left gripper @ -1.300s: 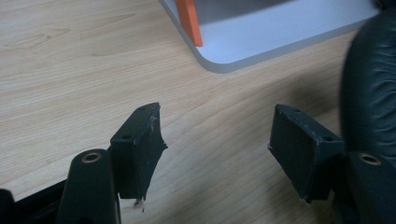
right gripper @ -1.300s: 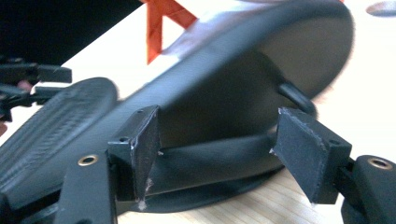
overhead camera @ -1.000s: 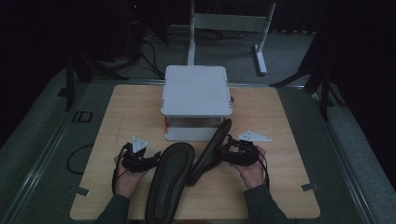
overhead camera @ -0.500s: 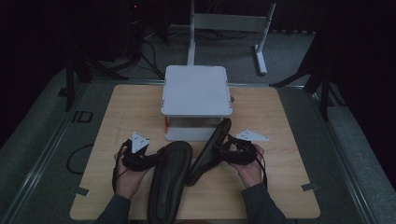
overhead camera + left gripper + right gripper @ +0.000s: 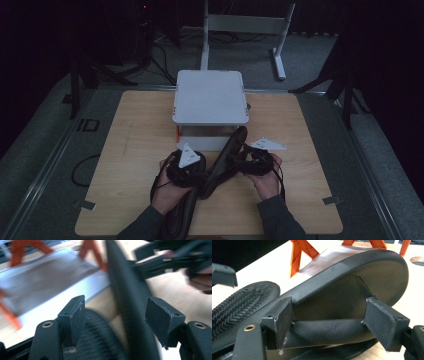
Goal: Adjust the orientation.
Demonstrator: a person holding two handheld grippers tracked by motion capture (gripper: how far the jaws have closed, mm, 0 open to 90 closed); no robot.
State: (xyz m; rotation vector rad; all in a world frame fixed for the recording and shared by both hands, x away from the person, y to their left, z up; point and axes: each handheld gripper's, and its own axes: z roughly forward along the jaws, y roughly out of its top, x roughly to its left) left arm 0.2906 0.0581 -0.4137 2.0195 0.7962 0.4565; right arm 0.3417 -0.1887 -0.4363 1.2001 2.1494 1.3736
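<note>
Since 1.0 s ago, left gripper (image 5: 192,167) has shifted right, closer to the tilted sandal (image 5: 226,159). That sandal stands on edge at the table's (image 5: 135,145) front centre, its toe near the white box (image 5: 210,97). Second sandal (image 5: 181,215) lies sole-up beside it. Right gripper (image 5: 329,322) has jaws wide, straddling the tilted sandal's strap (image 5: 324,328). Left gripper's jaws also wide, around its sole edge.

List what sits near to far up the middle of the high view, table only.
Sandal lying sole-up → left gripper → tilted sandal → white shelf stand → far table edge.
</note>
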